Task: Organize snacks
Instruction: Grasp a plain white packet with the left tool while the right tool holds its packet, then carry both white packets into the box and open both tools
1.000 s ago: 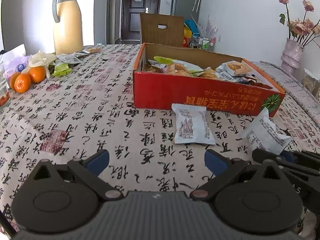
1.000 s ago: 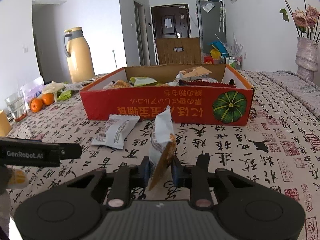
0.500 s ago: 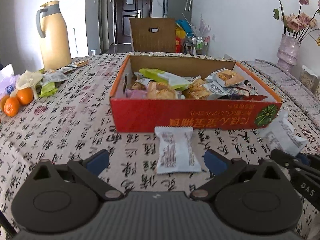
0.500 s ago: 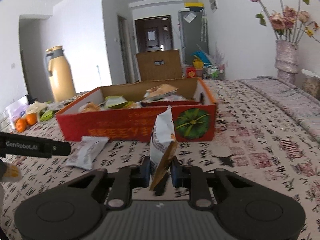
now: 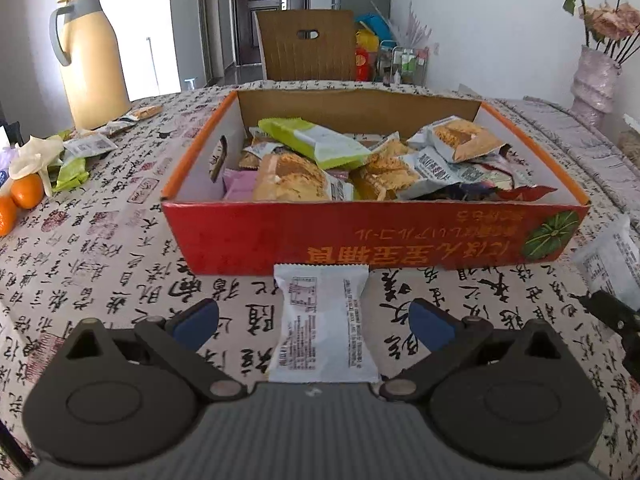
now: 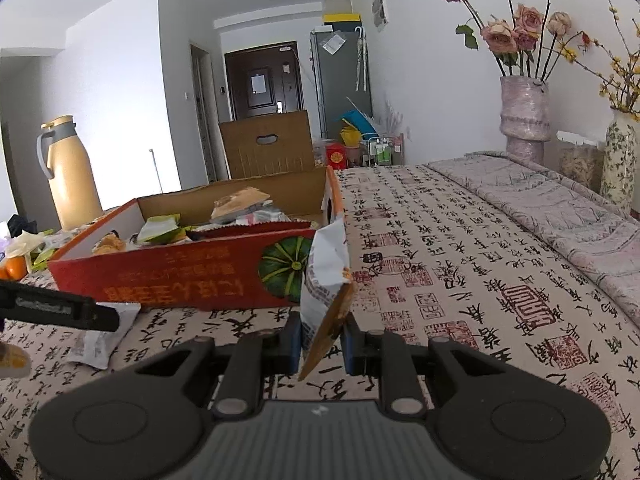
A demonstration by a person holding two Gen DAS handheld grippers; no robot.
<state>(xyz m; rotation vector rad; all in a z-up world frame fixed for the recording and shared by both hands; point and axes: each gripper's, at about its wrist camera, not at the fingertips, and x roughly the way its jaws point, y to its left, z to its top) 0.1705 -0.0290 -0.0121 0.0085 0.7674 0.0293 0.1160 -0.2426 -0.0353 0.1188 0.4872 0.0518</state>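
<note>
Black left tool (image 6: 60, 309) side faintly reads "GenRobot.AI".

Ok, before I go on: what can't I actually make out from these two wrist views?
- White packet on the tablecloth: its near end is hidden under the left gripper body, left wrist view.
- Held packet: its lower end sits behind the right gripper pads; print too small to read.
- Red box: bottom layer buried under the top snacks, both views.
- Oranges: cut by the left edge.
</note>
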